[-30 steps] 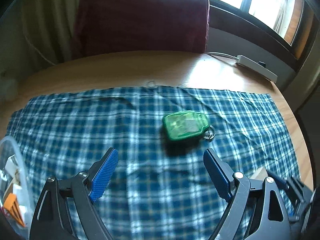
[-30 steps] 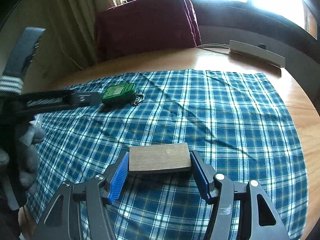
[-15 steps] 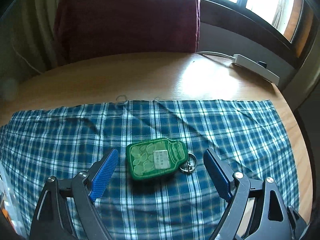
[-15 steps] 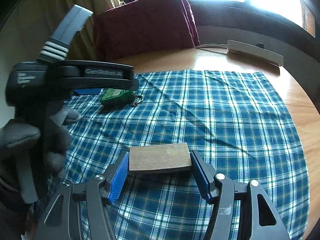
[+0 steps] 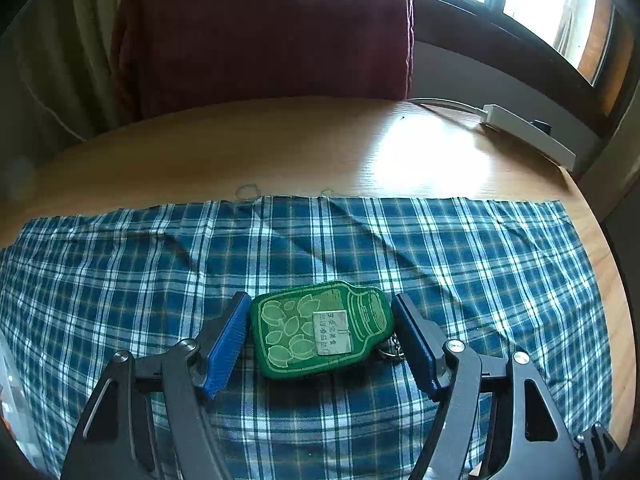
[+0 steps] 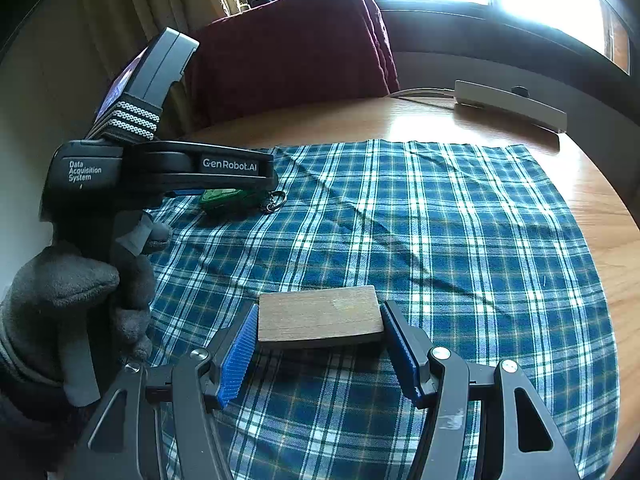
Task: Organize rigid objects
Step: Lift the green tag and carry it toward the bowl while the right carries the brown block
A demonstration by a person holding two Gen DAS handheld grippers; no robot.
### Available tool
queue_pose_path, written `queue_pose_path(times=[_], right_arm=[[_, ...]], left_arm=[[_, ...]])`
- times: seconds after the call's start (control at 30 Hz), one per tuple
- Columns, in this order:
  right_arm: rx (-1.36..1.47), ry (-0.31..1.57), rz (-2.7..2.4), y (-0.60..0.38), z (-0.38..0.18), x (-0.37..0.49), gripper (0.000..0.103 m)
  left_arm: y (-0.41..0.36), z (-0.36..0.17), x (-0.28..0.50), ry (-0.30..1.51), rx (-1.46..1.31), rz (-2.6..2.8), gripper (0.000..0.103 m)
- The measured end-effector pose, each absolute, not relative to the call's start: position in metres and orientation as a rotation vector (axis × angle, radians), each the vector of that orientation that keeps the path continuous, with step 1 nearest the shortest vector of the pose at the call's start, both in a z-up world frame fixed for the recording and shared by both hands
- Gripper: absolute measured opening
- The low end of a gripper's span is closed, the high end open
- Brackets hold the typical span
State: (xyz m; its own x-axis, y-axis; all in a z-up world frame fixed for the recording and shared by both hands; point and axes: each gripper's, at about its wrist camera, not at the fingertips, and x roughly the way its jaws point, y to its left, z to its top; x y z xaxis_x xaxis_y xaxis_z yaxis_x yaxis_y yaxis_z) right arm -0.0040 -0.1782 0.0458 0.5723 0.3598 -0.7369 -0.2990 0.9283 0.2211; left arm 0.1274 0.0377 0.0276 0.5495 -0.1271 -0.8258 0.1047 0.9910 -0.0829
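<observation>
Landmark: one blue plaid cloth (image 5: 460,264) is lying flat on the round wooden tabletop (image 5: 280,148); every place below is given relative to it.
Container: one clear tub (image 5: 10,396) is sitting at the cloth's left edge, mostly cut off by the frame, so its contents are hard to make out.
Gloved hand: one grey-gloved hand (image 6: 72,292) is gripping the left claw's handle over the cloth's left side.
Left claw: the left claw (image 5: 320,340) is bracketing the tag, its blue pads (image 5: 226,342) sitting right at the tag's two ends; whether they are pressing it cannot be told.
Green tag: one green jar-shaped key tag (image 5: 320,328) is lying flat on the cloth's near middle in the left wrist view; its metal ring (image 5: 390,350) is half hidden behind the right pad, and its small label is too fine to read.
Right claw: the right claw (image 6: 318,344) is clamping the block by both short ends.
Wooden block: one flat wooden block (image 6: 318,314) is sitting level between the pads, over the cloth's near edge; whether it is touching the cloth is unclear.
Chair: one dark red chair back (image 5: 264,32) is standing beyond the cloth's far edge.
Power strip: one white power strip (image 5: 528,136) is lying beyond the cloth's far right corner.
</observation>
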Motion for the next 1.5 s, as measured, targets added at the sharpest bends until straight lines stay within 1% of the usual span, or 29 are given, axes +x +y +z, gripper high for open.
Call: queue_pose_path(times=[0.37,0.63,0.93,1.17,1.5], right_arm=[[0.099,0.870,0.388,-0.183,0.045,-0.003,0.064],[0.128,0.830,0.429,-0.188,0.057,-0.009,0.064],[0.151,0.802,0.434,-0.182,0.064,-0.025,0.064],[0.155,0.787,0.442,-0.169,0.069,-0.052,0.064],[0.168,0.785,0.416,-0.130,0.079,-0.081,0.064]], left_arm=[[0.057,0.049,0.082,0.903,-0.007,-0.128,0.072],[0.087,0.072,0.047,0.844,-0.027,-0.092,0.072],[0.115,0.096,0.002,0.735,0.001,0.009,0.072],[0.151,0.097,-0.026,0.688,-0.006,0.077,0.072],[0.208,0.089,-0.040,0.697,-0.060,0.158,0.072]])
